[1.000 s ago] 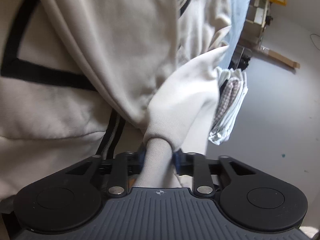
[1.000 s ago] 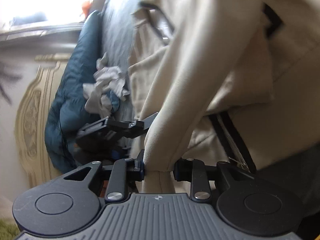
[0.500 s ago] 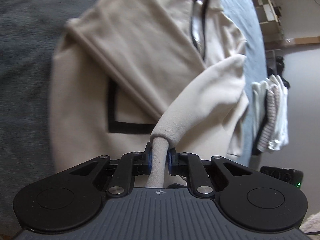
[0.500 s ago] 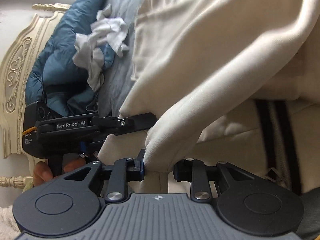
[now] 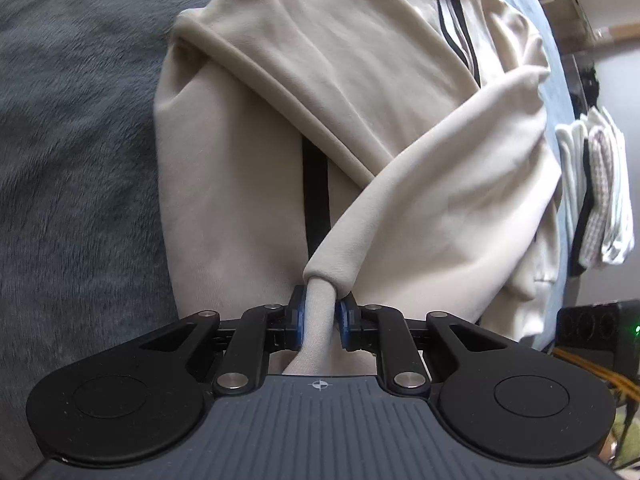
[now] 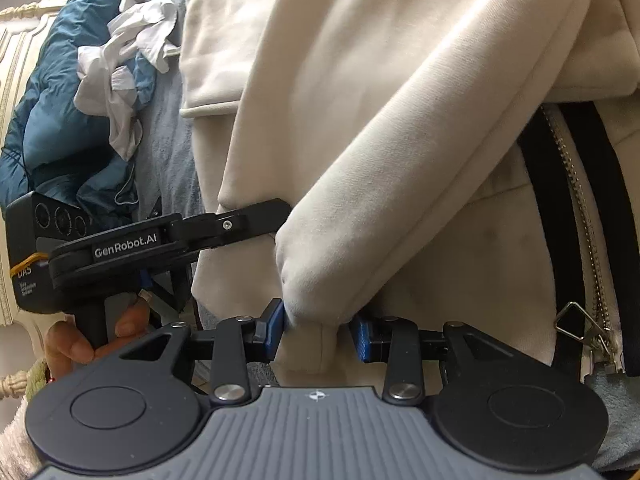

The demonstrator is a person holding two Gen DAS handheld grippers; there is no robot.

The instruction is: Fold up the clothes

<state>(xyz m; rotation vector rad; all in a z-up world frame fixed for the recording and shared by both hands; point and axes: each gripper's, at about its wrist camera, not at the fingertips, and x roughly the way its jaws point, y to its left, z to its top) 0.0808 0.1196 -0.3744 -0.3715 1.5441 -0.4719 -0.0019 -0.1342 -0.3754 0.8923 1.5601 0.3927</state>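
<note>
Blanket [image 5: 72,160]: grey plush, seen filling the left of the left wrist view.
Jacket [image 5: 320,80]: cream, zippered, spread on the blanket at frame centre.
Left gripper [image 5: 320,316]: angled downward, pinched on a sleeve cuff [image 5: 318,320].
Right gripper [image 6: 318,330]: jaws just opened wider; another cuff lies between, left pad touching, right pad apart.
Right view only: blue quilt [image 6: 52,128] at upper left, person's hand [image 6: 80,340] on the left gripper's handle.
Left view only: folded stack [image 5: 600,188] at right edge.

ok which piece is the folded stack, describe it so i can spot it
Start at the grey blanket and cross the cream jacket to its far side. Beyond it sits the stack: folded white cloth with a checked layer and a black edge, the only tidy pile.
</note>
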